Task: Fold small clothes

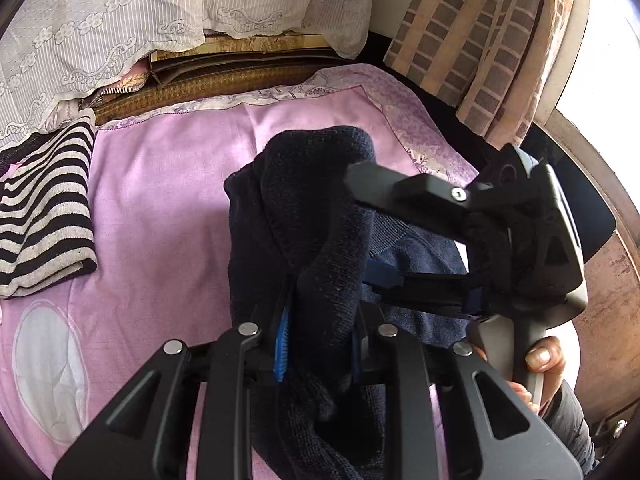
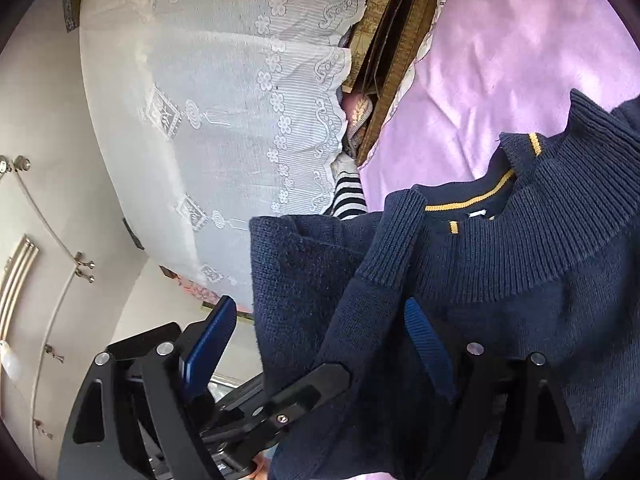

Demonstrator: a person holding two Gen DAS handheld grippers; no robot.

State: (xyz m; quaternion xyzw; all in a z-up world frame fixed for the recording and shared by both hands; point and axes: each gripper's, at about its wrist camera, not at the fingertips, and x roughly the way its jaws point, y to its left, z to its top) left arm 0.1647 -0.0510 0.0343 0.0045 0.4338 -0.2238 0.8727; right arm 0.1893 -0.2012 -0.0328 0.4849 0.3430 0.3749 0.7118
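The left wrist view showed a navy knitted sweater [image 1: 316, 240] bunched and lifted above a pink bedsheet [image 1: 168, 208], with a thick fold of it running down between the fingers of the left gripper [image 1: 318, 354]. Those fingers were pressed in on the fold from both sides, a blue pad [image 1: 282, 344] showing against the wool, so the left gripper was clamped on the sweater. To the right, the right gripper [image 1: 384, 248] reached in sideways, its upper black finger lying over the cloth and its lower one under it; a hand [image 1: 540, 364] held its handle at the near right.

In the right wrist view the sweater [image 2: 500, 320] hung close in front of the lens, its ribbed collar [image 2: 560, 216] with thin yellow stripes [image 2: 472, 196] turned toward the camera. The right gripper [image 2: 320, 336] had its blue pads standing wide apart: the left pad [image 2: 208, 352] stood free in the air, while the right pad [image 2: 428, 344] lay against the knit. Cloth draped between them, but nothing was pinched. The left gripper's black finger [image 2: 304, 392] poked in from below.

Further out, a folded black-and-white striped garment [image 1: 44, 208] lay on the sheet at the left. Beyond the sheet's far edge hung a white lace cover [image 1: 132, 20], and a checked brown curtain [image 1: 480, 40] hung at the far right.
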